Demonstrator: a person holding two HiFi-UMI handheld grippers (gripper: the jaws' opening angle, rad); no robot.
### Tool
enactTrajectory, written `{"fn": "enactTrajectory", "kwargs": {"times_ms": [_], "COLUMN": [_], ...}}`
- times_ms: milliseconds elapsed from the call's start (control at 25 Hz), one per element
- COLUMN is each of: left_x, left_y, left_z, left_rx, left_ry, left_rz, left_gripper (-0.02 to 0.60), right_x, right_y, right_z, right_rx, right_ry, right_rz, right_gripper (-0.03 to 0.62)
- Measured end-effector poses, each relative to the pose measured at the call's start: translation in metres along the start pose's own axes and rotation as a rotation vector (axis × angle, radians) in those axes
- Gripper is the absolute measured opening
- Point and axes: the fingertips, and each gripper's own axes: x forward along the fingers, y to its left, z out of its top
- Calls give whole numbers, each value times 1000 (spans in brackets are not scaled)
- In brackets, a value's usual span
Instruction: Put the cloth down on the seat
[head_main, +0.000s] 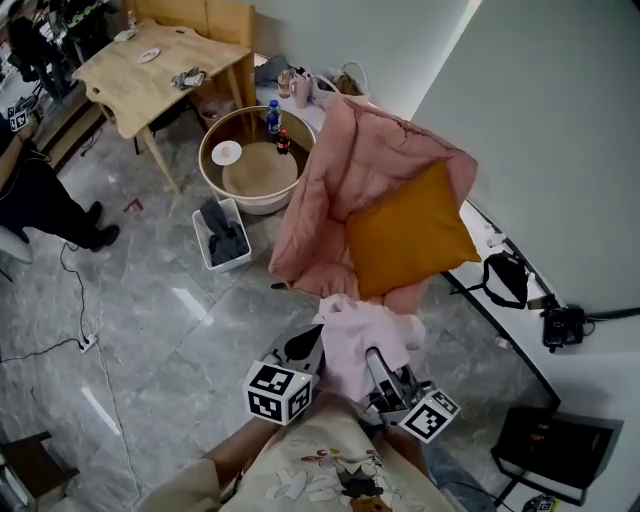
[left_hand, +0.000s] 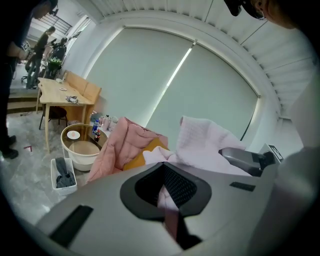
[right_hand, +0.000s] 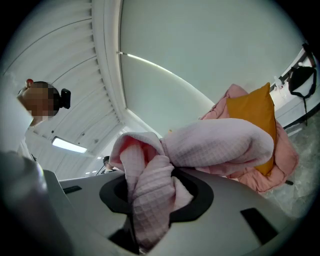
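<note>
Seat (head_main: 322, 190) is the biggest thing here: an armchair far-centre, draped w/ a pink quilt (head_main: 300, 225); an orange cushion (head_main: 408, 238) leans on its back, filling much of the sitting area; only a strip of quilt at the near edge looks free.

Cloth (head_main: 358, 340), pale pink waffle weave, is not on the seat yet; it hangs bunched in the air just near of the chair's front edge, between person and chair; whether a fold brushes the quilt I can't tell.

Right gripper (right_hand: 150, 200) is clenched on a thick wad of the cloth, a fat roll of it spilling out to the right; left gripper (left_hand: 166, 197) is clamped on a thin edge of the same cloth, rest of the fabric piled beyond it to the right.

Progress, as I judge it: pick-up & carry done, cloth brought up to the chair; left to do: move it farther over the seat, lower it in front of the cushion, let go w/ both grippers; roughly halfway or a bit past.
</note>
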Motion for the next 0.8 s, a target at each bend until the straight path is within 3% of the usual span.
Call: {"fn": "enactTrajectory", "kwargs": {"times_ms": [400, 800], "left_x": [0, 30], "left_y": [31, 41], "left_z": [-2, 20], "left_rx": [-44, -29], "left_ry": [5, -12], "left_rz": [43, 120], "left_gripper": [5, 5], "right_x": [37, 70], "right_y": [-5, -28], "right_z": [-10, 14], "right_rx": [20, 63], "right_ry": [71, 121], "right_rz": [15, 82], "right_gripper": [165, 165]}}
